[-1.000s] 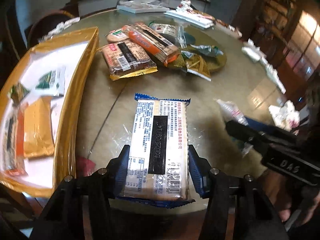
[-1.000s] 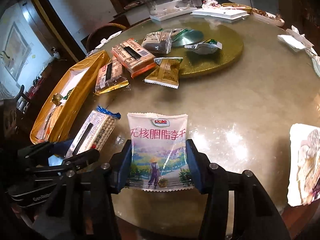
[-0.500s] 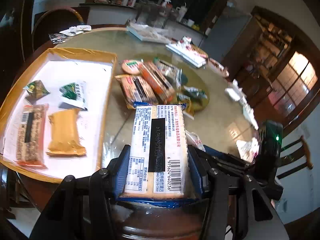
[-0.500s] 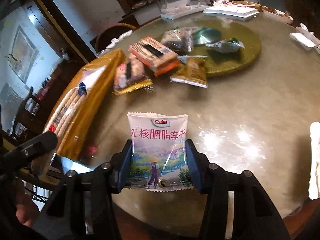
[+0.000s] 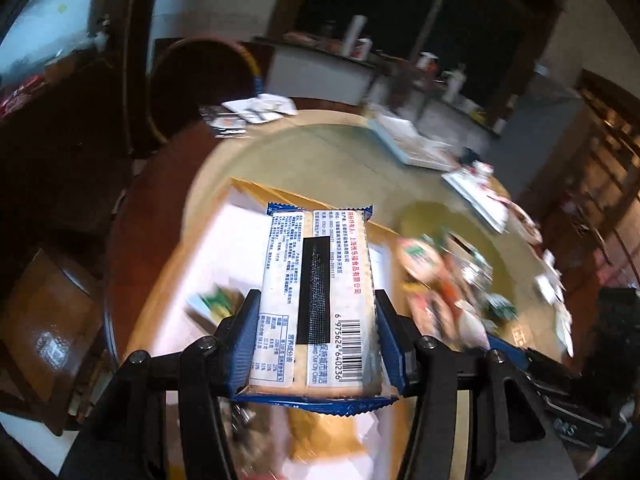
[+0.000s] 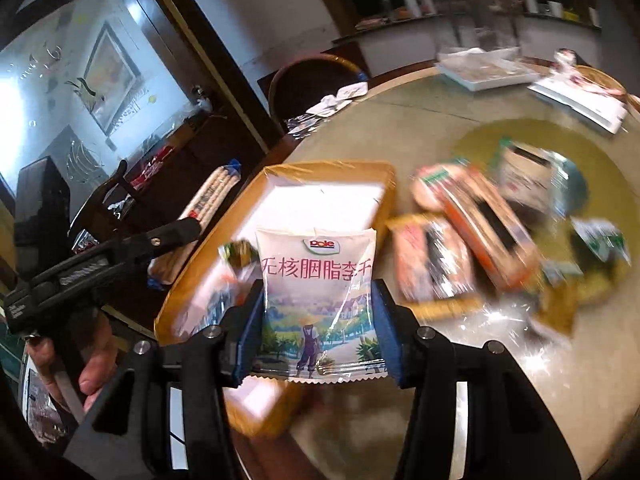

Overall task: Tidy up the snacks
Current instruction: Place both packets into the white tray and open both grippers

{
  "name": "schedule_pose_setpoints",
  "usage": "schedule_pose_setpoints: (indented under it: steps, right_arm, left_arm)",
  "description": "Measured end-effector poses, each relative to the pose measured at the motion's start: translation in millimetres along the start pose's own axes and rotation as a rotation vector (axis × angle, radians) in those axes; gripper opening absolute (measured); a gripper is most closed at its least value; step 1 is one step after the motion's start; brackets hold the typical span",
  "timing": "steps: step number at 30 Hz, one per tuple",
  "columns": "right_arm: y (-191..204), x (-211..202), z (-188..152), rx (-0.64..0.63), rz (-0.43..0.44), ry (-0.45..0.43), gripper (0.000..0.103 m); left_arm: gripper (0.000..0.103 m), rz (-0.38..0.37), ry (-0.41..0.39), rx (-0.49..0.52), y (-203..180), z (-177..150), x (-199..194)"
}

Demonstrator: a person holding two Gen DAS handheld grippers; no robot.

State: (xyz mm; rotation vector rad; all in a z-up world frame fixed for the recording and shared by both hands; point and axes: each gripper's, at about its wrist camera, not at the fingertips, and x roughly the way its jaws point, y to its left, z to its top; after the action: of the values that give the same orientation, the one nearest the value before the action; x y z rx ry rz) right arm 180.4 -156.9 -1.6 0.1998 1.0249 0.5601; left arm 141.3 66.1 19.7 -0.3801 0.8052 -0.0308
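My left gripper (image 5: 316,344) is shut on a white and blue cracker pack (image 5: 316,300), held in the air over the gold-rimmed tray (image 5: 256,192) with a white floor. My right gripper (image 6: 316,334) is shut on a white Dole fruit snack pouch (image 6: 316,280), held above the same tray (image 6: 332,170). In the right wrist view the left gripper (image 6: 192,226) shows at the left with the cracker pack (image 6: 212,192) and a hand (image 6: 92,364) on its handle. Several snacks lie blurred in the tray under both packs.
A loose pile of snack packs (image 6: 480,232) lies on the round table right of the tray, partly on a green turntable (image 6: 592,148). White trays and papers (image 6: 484,68) sit at the far table edge. A chair back (image 5: 204,80) stands behind the table.
Both grippers have lifted their packs off the table and swung left, so they now hang over the tray. The view is motion blurred.
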Motion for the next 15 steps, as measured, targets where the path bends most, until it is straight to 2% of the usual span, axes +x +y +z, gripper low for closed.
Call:
schedule_pose_setpoints:
  steps: [5, 7, 11, 15]
  right_arm:
    - [2, 62, 34, 0.036, -0.028, 0.065, 0.053]
    - [6, 83, 41, 0.015, -0.086, 0.084, 0.053]
    - [13, 115, 44, 0.005, -0.101, 0.130, 0.053]
    - [14, 137, 45, -0.023, -0.173, 0.164, 0.056]
  left_arm:
    - [0.054, 0.053, 0.086, 0.006, 15, 36, 54]
    - [0.054, 0.070, 0.147, 0.012, 21, 42, 75]
    - [0.054, 0.130, 0.201, 0.036, 27, 44, 102]
    - [0.054, 0.161, 0.262, 0.059, 33, 42, 121]
